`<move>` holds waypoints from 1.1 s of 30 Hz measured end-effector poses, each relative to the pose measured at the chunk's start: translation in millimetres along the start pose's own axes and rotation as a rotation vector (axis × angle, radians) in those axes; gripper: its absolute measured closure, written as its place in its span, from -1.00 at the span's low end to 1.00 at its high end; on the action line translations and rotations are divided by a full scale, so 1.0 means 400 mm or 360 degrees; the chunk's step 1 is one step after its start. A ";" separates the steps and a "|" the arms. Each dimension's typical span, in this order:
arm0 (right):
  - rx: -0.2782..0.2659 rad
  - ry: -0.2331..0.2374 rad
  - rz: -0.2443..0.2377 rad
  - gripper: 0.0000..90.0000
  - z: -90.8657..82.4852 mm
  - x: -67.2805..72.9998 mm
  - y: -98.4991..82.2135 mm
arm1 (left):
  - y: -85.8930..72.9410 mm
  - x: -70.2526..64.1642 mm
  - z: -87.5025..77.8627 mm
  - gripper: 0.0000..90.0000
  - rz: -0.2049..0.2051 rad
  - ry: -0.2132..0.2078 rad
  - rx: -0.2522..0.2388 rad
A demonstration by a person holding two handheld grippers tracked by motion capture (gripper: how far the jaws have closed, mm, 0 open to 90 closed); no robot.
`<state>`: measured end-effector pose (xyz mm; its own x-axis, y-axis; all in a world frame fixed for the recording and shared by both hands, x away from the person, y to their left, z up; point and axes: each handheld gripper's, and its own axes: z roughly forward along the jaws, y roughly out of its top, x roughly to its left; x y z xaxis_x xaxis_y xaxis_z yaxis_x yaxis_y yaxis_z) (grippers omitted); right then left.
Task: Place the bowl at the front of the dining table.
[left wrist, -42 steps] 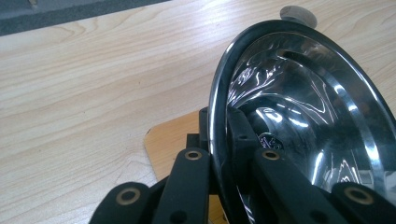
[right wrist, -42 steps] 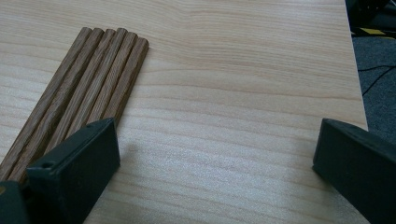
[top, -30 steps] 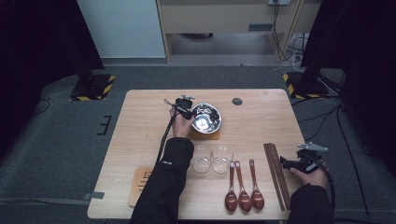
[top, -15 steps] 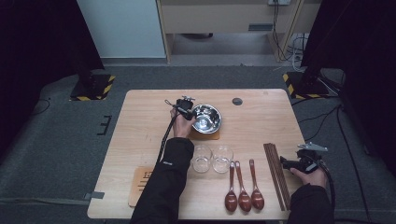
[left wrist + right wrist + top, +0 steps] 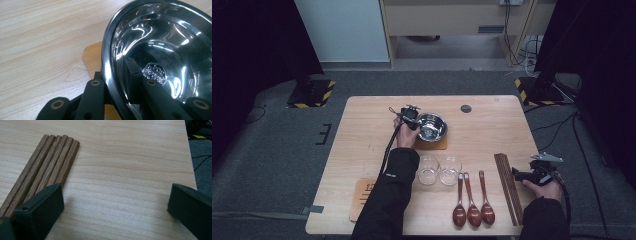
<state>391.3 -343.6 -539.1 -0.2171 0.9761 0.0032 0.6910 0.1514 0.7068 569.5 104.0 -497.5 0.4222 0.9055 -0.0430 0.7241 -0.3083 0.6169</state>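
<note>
A shiny steel bowl [image 5: 432, 126] [image 5: 160, 50] stands on a thin wooden coaster [image 5: 432, 145] [image 5: 92, 55] at the middle of the table. My left gripper [image 5: 414, 122] [image 5: 112, 72] straddles the bowl's near rim, one jaw outside and one inside. Its jaws have just been opening; the rim is still between them, with a slight gap at the inner jaw. My right gripper [image 5: 516, 175] [image 5: 116, 195] is open wide over bare wood by the table's right edge. Its left jaw lies beside a bundle of brown chopsticks [image 5: 508, 187] [image 5: 47, 165].
Two clear glasses [image 5: 438, 170] stand in front of the bowl. Three dark red spoons [image 5: 472, 200] lie side by side to their right. A second wooden coaster [image 5: 364, 192] lies at the front left, partly under my sleeve. Grey carpet surrounds the table [image 5: 362, 130].
</note>
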 end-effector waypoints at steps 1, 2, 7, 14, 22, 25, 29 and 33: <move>-0.0001 0.0000 -0.0003 -0.99 0.000 0.000 0.000 | -0.001 0.000 0.000 0.73 0.0004 0.0000 0.0004; -0.0001 0.0000 -0.0004 -0.99 0.000 0.000 0.000 | -0.001 0.000 0.001 0.71 -0.0005 -0.0003 0.0010; -0.0001 0.0000 -0.0004 -0.99 0.000 0.000 0.000 | -0.006 0.002 0.008 0.60 -0.0025 -0.0021 0.0053; -0.0001 -0.0003 -0.0001 -0.99 0.000 0.000 0.000 | -0.007 0.005 0.004 0.46 -0.0045 -0.0037 0.0045; -0.0001 -0.0006 0.0002 -0.99 0.000 0.001 0.000 | -0.011 0.015 -0.004 0.35 -0.0057 -0.0025 0.0042; -0.0001 -0.0006 0.0002 -0.99 0.000 0.001 0.000 | -0.010 0.014 -0.009 0.33 -0.0051 -0.0023 0.0027; -0.0001 -0.0008 0.0004 -0.99 0.000 0.001 -0.001 | -0.007 0.012 -0.016 0.33 -0.0036 -0.0014 0.0019; -0.0002 -0.0009 0.0004 -0.99 0.000 0.001 -0.001 | -0.010 0.010 -0.014 0.34 -0.0031 -0.0013 0.0027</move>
<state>390.9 -343.3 -539.2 -0.2113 0.9774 0.0009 0.6909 0.1487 0.7075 565.1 110.5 -495.5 0.4123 0.9090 -0.0613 0.7415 -0.2957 0.6023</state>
